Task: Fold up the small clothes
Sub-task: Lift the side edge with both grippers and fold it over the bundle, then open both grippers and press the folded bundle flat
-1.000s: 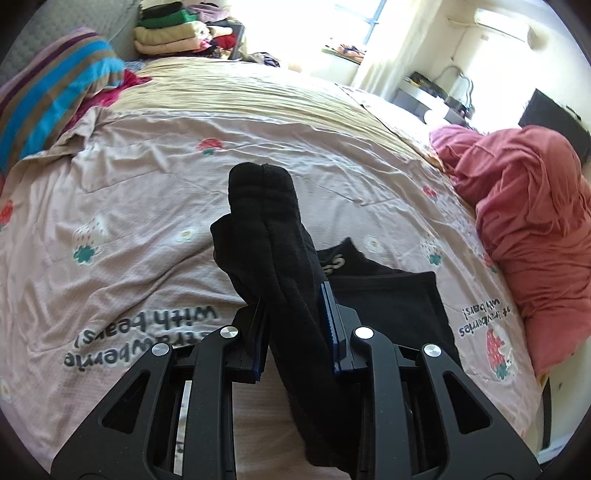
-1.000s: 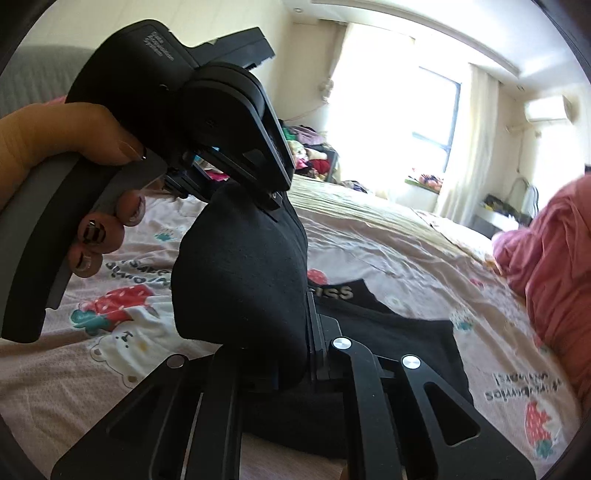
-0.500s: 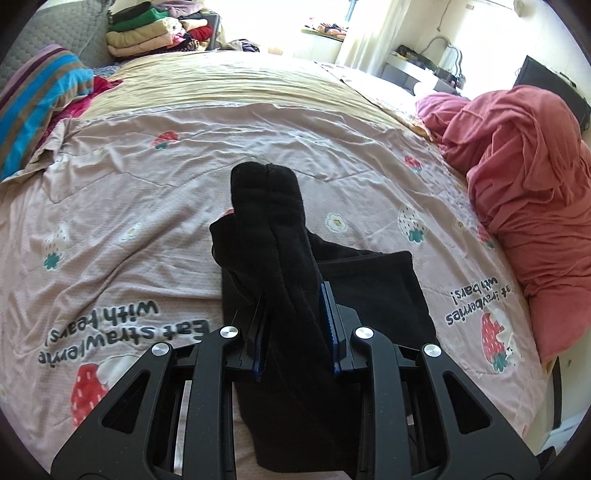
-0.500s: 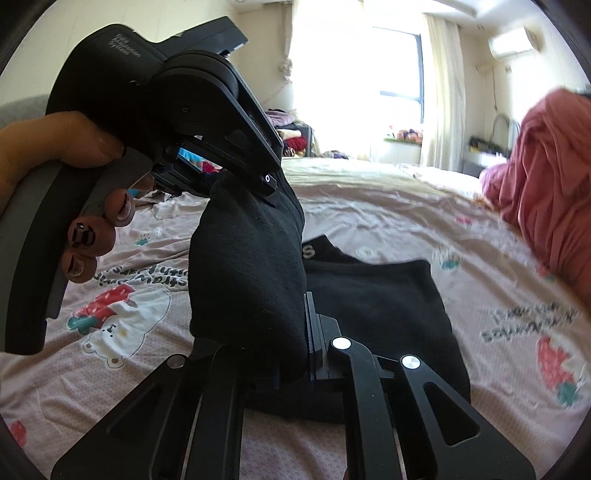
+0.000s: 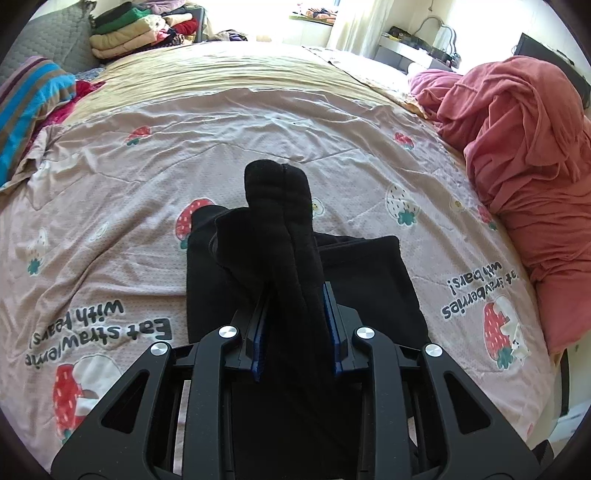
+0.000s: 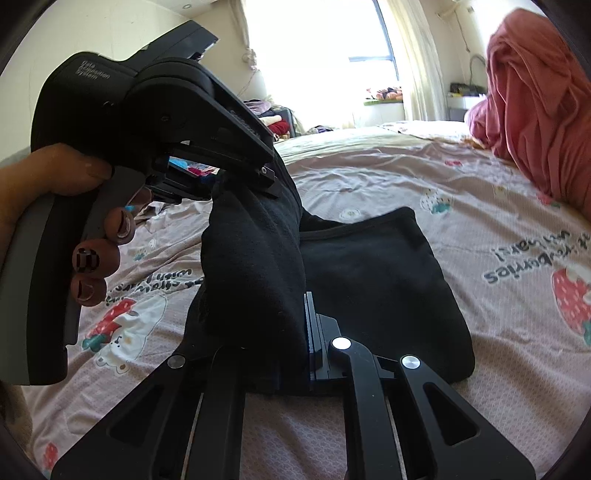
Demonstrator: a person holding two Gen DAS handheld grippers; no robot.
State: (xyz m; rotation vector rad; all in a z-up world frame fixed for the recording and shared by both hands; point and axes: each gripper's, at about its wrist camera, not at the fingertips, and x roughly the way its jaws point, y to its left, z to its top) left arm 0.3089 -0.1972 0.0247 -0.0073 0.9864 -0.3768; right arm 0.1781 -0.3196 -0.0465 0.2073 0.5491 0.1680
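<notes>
A small black garment (image 5: 365,277) lies partly flat on the strawberry-print bedsheet (image 5: 184,140). My left gripper (image 5: 295,306) is shut on a bunched fold of its black fabric, which sticks up past the blue pads. In the right wrist view my right gripper (image 6: 291,332) is shut on the same raised fold (image 6: 251,266), while the flat part of the garment (image 6: 376,288) spreads to the right. The left gripper (image 6: 267,177) shows there too, held by a hand (image 6: 55,173) and clamped on the fold's upper end.
A heap of red-pink cloth (image 5: 517,147) lies along the bed's right side. A striped pillow (image 5: 29,96) and stacked folded clothes (image 5: 125,29) sit at the far left. A tan blanket (image 5: 240,62) covers the far half of the bed.
Both grippers have carried the raised black fold sideways and slightly lower over the flat part of the garment. The right gripper has rolled, tilting its view. Both grips are unchanged.
</notes>
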